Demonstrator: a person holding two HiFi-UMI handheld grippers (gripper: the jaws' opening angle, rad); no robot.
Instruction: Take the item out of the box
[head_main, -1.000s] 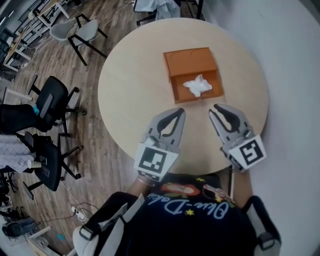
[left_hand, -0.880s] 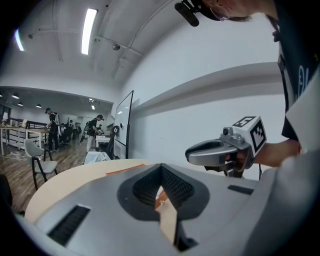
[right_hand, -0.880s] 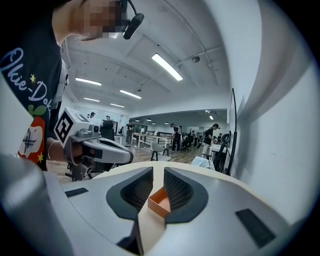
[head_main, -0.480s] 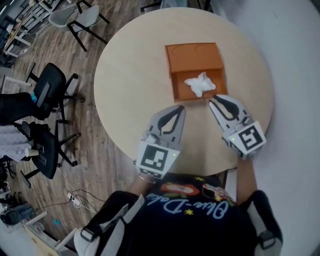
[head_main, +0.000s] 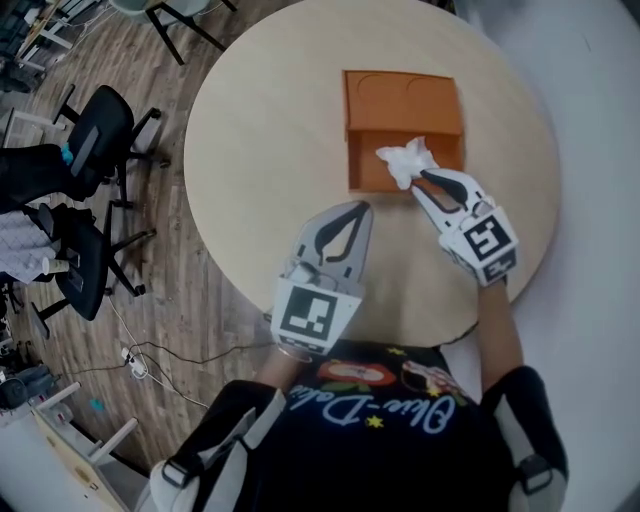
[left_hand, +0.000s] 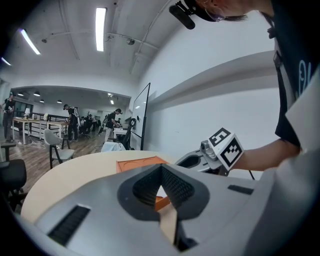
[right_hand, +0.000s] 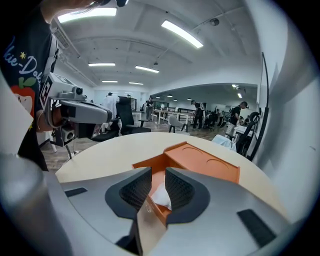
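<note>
head view: we see the right gripper (head_main: 424, 178) tips touching the white crumpled item (head_main: 404, 160) in the orange box (head_main: 402, 100), jaws slightly apart. left gripper (head_main: 362, 206) hovers above the round table (head_main: 260, 140), jaws together, empty.

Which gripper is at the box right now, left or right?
The right gripper: its tips are at the white crumpled item in the orange box. The left gripper hangs over the table, short of the box.

Round beige table (head_main: 260, 150); black office chairs (head_main: 97, 140) left, on wood floor (head_main: 165, 295).
</note>
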